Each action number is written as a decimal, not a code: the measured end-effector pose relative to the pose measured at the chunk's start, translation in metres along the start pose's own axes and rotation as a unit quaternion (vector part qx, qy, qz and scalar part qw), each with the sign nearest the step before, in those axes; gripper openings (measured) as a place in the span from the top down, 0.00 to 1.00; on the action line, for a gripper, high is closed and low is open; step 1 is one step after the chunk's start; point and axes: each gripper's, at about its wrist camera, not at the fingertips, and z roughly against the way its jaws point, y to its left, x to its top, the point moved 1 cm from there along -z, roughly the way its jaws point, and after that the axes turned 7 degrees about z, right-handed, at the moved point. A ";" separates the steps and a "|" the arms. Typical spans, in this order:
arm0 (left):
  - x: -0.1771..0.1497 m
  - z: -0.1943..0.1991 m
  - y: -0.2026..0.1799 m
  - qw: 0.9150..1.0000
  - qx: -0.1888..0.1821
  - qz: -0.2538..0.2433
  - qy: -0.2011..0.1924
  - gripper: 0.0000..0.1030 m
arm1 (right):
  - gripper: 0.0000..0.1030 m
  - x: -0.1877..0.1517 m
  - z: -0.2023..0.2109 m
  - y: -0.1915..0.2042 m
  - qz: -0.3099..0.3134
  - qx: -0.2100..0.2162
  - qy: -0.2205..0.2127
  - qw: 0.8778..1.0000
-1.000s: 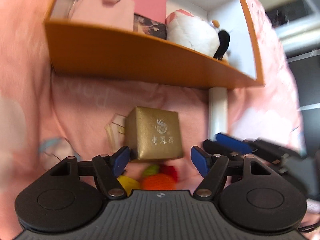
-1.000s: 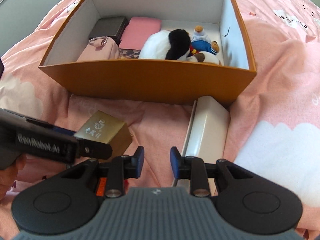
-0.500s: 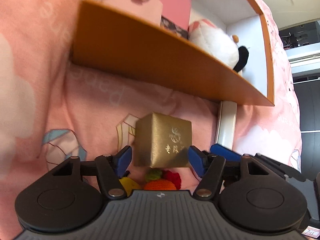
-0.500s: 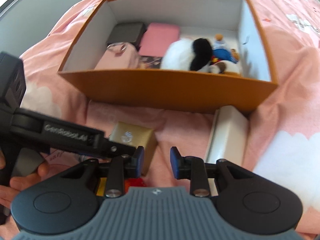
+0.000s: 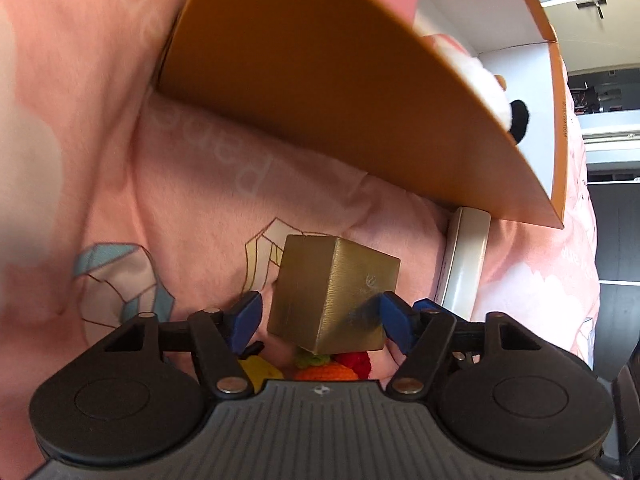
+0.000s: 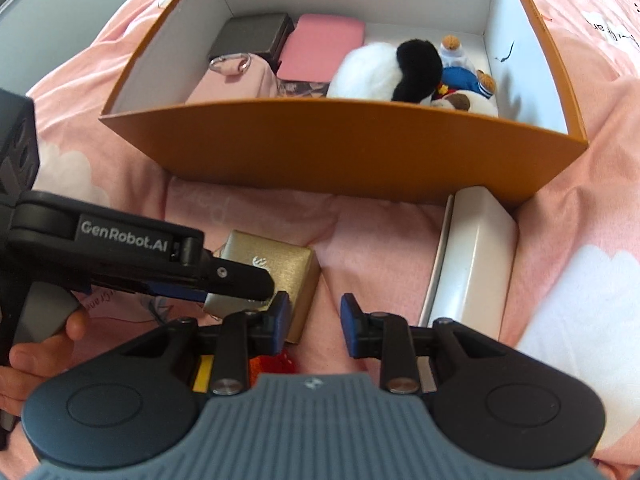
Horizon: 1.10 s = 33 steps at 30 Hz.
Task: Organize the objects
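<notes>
A gold box (image 5: 334, 300) with a printed emblem is between the blue pads of my left gripper (image 5: 320, 318); the right pad touches it and a small gap shows at the left pad. It looks tilted and lifted off the pink bedspread. In the right wrist view the gold box (image 6: 276, 268) sits under the left gripper's finger (image 6: 236, 276). My right gripper (image 6: 314, 322) is open and empty, low over the bedspread beside it. The orange storage box (image 6: 340, 148) lies ahead, holding a panda plush (image 6: 384, 72), a pink pouch (image 6: 240, 80) and other items.
A white rectangular box (image 6: 474, 256) lies against the orange box's front right corner; it also shows in the left wrist view (image 5: 464, 260). Crocheted fruit toys (image 5: 328, 366) lie under the gold box. In the orange box are a pink case (image 6: 320, 46) and a dark box (image 6: 252, 34).
My left gripper has rolled and closed in on the gold box, which now shows a corner edge and sits tilted. The right gripper's view has drawn slightly closer to the orange box.
</notes>
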 end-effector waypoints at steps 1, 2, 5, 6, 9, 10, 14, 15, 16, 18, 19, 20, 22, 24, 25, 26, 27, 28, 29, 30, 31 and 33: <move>0.000 -0.002 0.001 1.000 -0.003 0.002 0.002 0.21 | 0.71 0.000 -0.001 0.000 0.000 -0.002 0.001 1.000; 0.000 -0.004 0.002 1.000 -0.005 0.004 0.003 0.20 | 0.70 0.000 -0.001 -0.001 0.000 -0.005 0.002 1.000; 0.001 -0.007 0.002 1.000 -0.011 0.006 0.003 0.20 | 0.71 -0.002 -0.002 -0.006 -0.004 -0.009 0.004 1.000; 0.001 -0.008 0.002 1.000 -0.013 0.005 0.004 0.21 | 0.71 -0.003 -0.003 -0.006 -0.004 -0.011 0.004 1.000; 0.000 -0.010 0.000 1.000 -0.027 0.001 0.007 0.30 | 0.71 -0.004 -0.004 -0.008 -0.005 -0.017 0.004 1.000; -0.001 -0.010 -0.001 1.000 -0.025 -0.003 0.007 0.30 | 0.71 -0.004 -0.004 -0.009 -0.006 -0.019 0.004 1.000; -0.007 -0.002 -0.009 1.000 -0.014 -0.025 -0.004 0.36 | 0.71 -0.006 -0.002 -0.013 -0.009 -0.023 0.001 1.000; -0.009 0.001 -0.013 0.999 -0.011 -0.034 -0.008 0.37 | 0.71 -0.006 -0.002 -0.014 -0.008 -0.026 0.001 1.000; -0.011 0.003 -0.017 0.999 -0.006 -0.046 -0.012 0.40 | 0.71 -0.006 -0.001 -0.014 -0.007 -0.029 0.001 1.000; -0.016 0.006 -0.029 0.997 0.009 -0.074 -0.021 0.42 | 0.71 -0.007 -0.001 -0.016 -0.007 -0.034 0.001 0.999; -0.018 0.007 -0.035 0.996 0.016 -0.087 -0.026 0.43 | 0.71 -0.008 -0.001 -0.018 -0.008 -0.035 0.001 0.999; -0.020 0.007 -0.039 0.995 0.025 -0.097 -0.031 0.43 | 0.71 -0.008 -0.001 -0.019 -0.009 -0.035 0.002 0.999; -0.023 0.007 -0.046 0.992 0.038 -0.113 -0.037 0.43 | 0.71 -0.010 -0.001 -0.023 -0.016 -0.031 0.003 0.999; -0.026 0.008 -0.051 0.990 0.048 -0.125 -0.043 0.44 | 0.71 -0.010 0.000 -0.024 -0.018 -0.029 0.000 0.999; -0.028 0.009 -0.054 0.989 0.053 -0.133 -0.047 0.44 | 0.71 -0.011 0.002 -0.024 -0.016 -0.029 -0.003 0.999; -0.030 0.012 -0.056 0.987 0.058 -0.140 -0.054 0.44 | 0.71 -0.011 0.005 -0.024 -0.013 -0.032 -0.008 0.999; -0.032 0.014 -0.059 0.985 0.065 -0.148 -0.063 0.44 | 0.71 -0.010 0.007 -0.022 -0.007 -0.038 -0.014 0.999; -0.033 0.018 -0.062 0.982 0.073 -0.156 -0.072 0.44 | 0.70 -0.010 0.010 -0.021 0.001 -0.047 -0.019 0.999; -0.035 0.021 -0.064 0.980 0.082 -0.164 -0.081 0.44 | 0.70 -0.010 0.013 -0.021 0.007 -0.057 -0.023 0.998; -0.036 0.021 -0.068 0.976 0.093 -0.173 -0.090 0.44 | 0.70 -0.010 0.017 -0.021 0.012 -0.071 -0.029 0.997; -0.037 0.022 -0.070 0.973 0.102 -0.182 -0.096 0.44 | 0.67 -0.009 0.020 -0.022 0.014 -0.086 -0.035 0.996; -0.038 0.022 -0.072 0.968 0.120 -0.193 -0.105 0.44 | 0.61 -0.007 0.024 -0.027 0.013 -0.115 -0.043 0.992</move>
